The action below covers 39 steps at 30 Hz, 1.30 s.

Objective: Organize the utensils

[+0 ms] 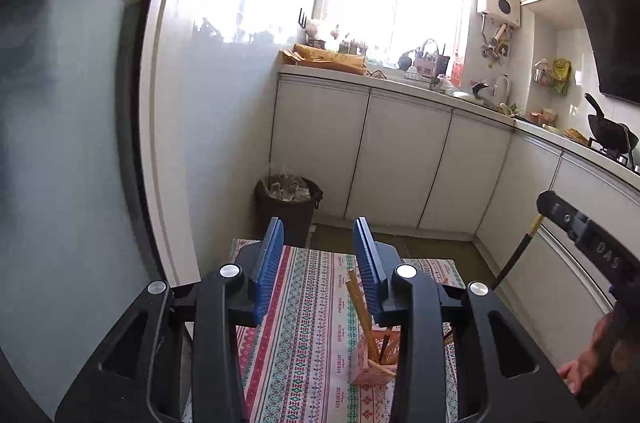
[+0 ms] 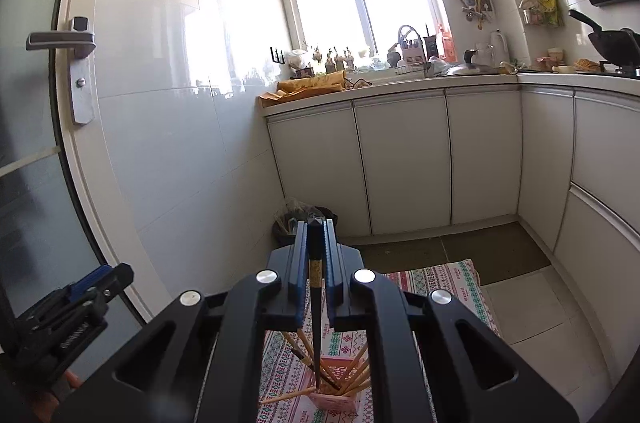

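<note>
A pink slotted holder (image 1: 372, 371) stands on the patterned tablecloth (image 1: 312, 323) with several wooden chopsticks (image 1: 360, 307) leaning in it. My left gripper (image 1: 318, 227) hovers above the cloth, open, with nothing between its blue pads. In the right wrist view my right gripper (image 2: 315, 223) is shut on a black chopstick with a gold band (image 2: 316, 303). The chopstick hangs nearly upright, its tip down among the wooden chopsticks (image 2: 360, 371) in the holder (image 2: 336, 401). The right gripper (image 1: 546, 201) also shows at the right of the left wrist view. The left gripper (image 2: 92, 283) appears at the lower left of the right wrist view.
A dark waste bin (image 1: 286, 203) stands on the floor beyond the table, against white base cabinets (image 1: 400, 159). A glass door with a metal handle (image 2: 60, 39) is on the left. A cluttered counter (image 2: 400, 83) runs under the window. A person's hand (image 1: 576, 371) shows at the right.
</note>
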{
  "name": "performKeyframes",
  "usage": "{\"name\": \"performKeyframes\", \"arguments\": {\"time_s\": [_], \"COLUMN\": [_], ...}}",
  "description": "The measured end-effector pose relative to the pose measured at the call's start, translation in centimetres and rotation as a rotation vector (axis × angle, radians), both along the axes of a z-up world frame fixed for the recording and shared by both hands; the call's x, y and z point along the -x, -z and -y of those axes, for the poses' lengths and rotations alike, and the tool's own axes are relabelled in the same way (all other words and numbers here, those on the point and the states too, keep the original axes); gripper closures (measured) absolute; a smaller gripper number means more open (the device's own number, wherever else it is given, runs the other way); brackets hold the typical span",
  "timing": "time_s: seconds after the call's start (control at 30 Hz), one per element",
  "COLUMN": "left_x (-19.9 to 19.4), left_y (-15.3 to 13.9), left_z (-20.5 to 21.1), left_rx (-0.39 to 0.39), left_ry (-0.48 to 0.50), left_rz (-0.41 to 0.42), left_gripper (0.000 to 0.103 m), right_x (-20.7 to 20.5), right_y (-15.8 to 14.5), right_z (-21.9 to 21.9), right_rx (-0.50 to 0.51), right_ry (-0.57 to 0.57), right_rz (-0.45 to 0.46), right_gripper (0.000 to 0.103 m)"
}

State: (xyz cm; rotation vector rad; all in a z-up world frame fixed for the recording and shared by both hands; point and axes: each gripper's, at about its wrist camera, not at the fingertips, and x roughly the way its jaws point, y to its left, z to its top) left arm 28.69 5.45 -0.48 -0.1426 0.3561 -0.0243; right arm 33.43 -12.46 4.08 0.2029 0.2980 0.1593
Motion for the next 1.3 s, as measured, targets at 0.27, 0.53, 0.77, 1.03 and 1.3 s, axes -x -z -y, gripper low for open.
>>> {"name": "performKeyframes", "arguments": {"time_s": [0.27,0.53,0.77,1.03,1.3], "left_x": [-0.2,4.3,12.7,22.2,27.6], "left_y": [2.5,-1.3,-5.4,-5.5,-7.3], "left_z": [-2.6,-1.9,3.7,7.6,7.8], "left_rx": [0.031,0.035,0.003,-0.028,-0.082], "left_ry": [-0.055,-0.074,-0.042,-0.034,-0.030], "left_rz": [-0.026,0.072,0.117,0.102,0.111], "left_gripper": [0.067,0.021,0.007,0.007,0.007], "right_x": [-3.5,2.4,14.8,25.8,31.0], "right_y": [6.4,-1.1,-5.2,-3.6,-4.3], "right_z": [-2.5,-0.6,1.2,2.9,2.1], "right_rx": [0.081,0.024,0.031,0.008,0.042], "right_ry": [0.012,0.086,0.263,0.344,0.314], "right_rz": [-0.008,0.146,0.100,-0.046,-0.064], "right_gripper": [0.078,0.021,0.005,0.005,0.005]}}
